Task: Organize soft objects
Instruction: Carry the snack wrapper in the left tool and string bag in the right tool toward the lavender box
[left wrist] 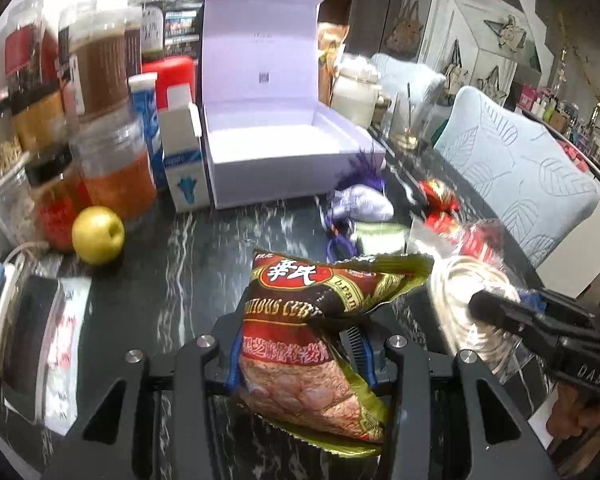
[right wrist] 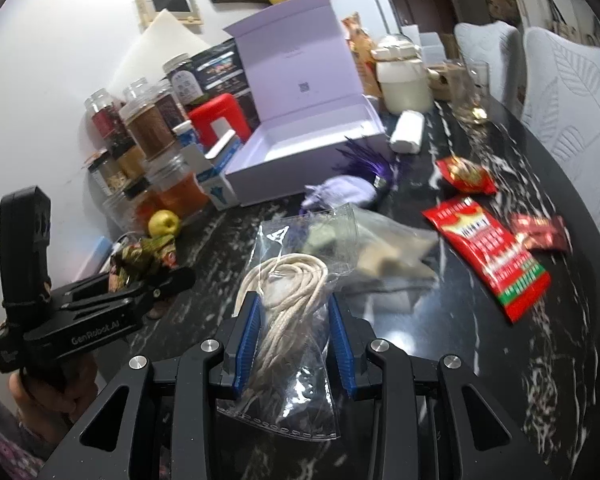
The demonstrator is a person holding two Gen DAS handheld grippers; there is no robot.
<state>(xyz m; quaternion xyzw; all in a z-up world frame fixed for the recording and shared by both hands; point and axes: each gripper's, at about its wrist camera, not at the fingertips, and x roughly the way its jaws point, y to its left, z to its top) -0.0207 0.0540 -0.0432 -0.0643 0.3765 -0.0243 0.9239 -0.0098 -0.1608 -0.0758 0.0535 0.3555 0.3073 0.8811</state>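
Note:
My left gripper (left wrist: 296, 360) is shut on a brown-and-gold snack packet (left wrist: 320, 332), held above the black marble table (left wrist: 172, 280); it also shows from the side in the right wrist view (right wrist: 140, 264). My right gripper (right wrist: 292, 328) is shut on a clear plastic bag of white rope (right wrist: 288, 292); that bag shows in the left wrist view (left wrist: 468, 292). An open lilac box (left wrist: 276, 144) stands empty at the back, also in the right wrist view (right wrist: 312, 132). A lilac pouch (right wrist: 340, 196) with purple feathers lies in front of it.
Jars (left wrist: 104, 80), a milk carton (left wrist: 184, 164) and a yellow apple (left wrist: 98, 234) crowd the left. Red snack packets (right wrist: 488, 256), a clear bag (right wrist: 384, 252) and a white roll (right wrist: 408, 132) lie on the right. Pale chairs (left wrist: 516, 176) stand beyond the table edge.

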